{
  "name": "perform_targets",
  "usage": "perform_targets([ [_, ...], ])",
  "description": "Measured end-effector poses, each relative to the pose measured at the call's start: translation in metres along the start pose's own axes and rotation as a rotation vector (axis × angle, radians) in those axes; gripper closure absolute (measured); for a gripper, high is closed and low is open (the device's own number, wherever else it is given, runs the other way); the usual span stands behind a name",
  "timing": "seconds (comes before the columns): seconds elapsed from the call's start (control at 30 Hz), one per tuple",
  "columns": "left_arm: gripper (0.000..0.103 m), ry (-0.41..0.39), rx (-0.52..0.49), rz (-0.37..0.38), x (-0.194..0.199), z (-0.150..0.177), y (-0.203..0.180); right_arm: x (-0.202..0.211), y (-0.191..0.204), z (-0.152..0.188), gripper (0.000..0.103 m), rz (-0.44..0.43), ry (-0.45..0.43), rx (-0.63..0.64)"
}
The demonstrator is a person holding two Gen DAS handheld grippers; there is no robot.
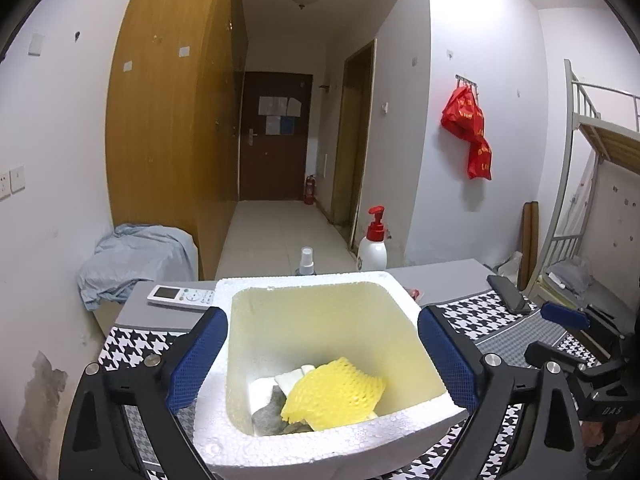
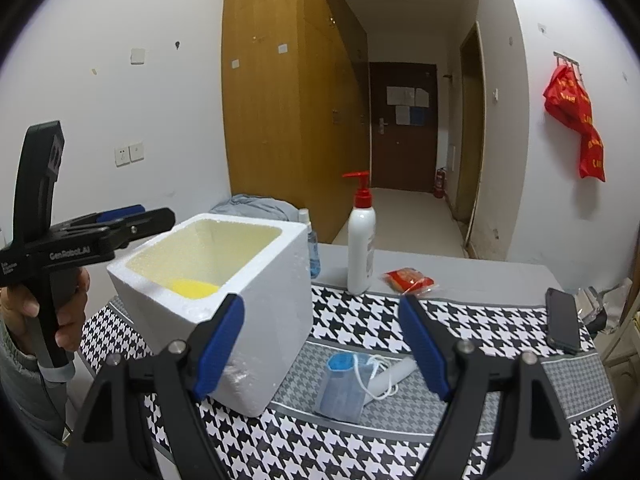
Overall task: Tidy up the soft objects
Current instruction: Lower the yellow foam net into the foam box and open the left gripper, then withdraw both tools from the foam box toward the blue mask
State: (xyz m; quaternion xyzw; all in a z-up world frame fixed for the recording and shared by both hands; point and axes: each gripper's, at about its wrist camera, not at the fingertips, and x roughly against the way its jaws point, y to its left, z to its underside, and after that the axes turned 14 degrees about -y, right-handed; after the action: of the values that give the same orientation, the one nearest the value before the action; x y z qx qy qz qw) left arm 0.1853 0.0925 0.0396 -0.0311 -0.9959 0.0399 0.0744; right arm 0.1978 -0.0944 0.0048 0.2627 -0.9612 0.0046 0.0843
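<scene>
Table [image 2: 460, 276] carries white foam box [image 2: 256, 280]; yellow foam net [image 1: 336, 394] lies inside on other soft bits. Left gripper [image 1: 320, 364] gapes wide over it, holding nothing. Right gripper [image 2: 320, 344] open above blue face mask [image 2: 344, 384], probably limp and light; pinch its body.

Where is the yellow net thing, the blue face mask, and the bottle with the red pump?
yellow foam net [image 1: 336, 394], left wrist view, middle of its mesh, inside the white foam box.
blue face mask [image 2: 344, 386], right wrist view, its pleated front.
bottle with the red pump [image 2: 361, 246], right wrist view, its white body.
</scene>
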Motion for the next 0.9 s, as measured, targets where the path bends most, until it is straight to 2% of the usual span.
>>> perform_targets([
  [0.23, 0.002, -0.052, 0.020, -0.037, 0.014, -0.004, 0.000, 0.007, 0.000, 0.000, 0.021, 0.016, -0.005, 0.004],
  [0.6, 0.001, -0.095, -0.016, 0.016, 0.048, -0.012, -0.022, 0.038, 0.007, -0.007, 0.021, 0.060, -0.044, 0.019],
  [0.9, 0.001, -0.100, -0.031, 0.041, 0.063, -0.007, -0.038, 0.063, 0.011, -0.005, 0.021, 0.079, -0.059, 0.030],
])
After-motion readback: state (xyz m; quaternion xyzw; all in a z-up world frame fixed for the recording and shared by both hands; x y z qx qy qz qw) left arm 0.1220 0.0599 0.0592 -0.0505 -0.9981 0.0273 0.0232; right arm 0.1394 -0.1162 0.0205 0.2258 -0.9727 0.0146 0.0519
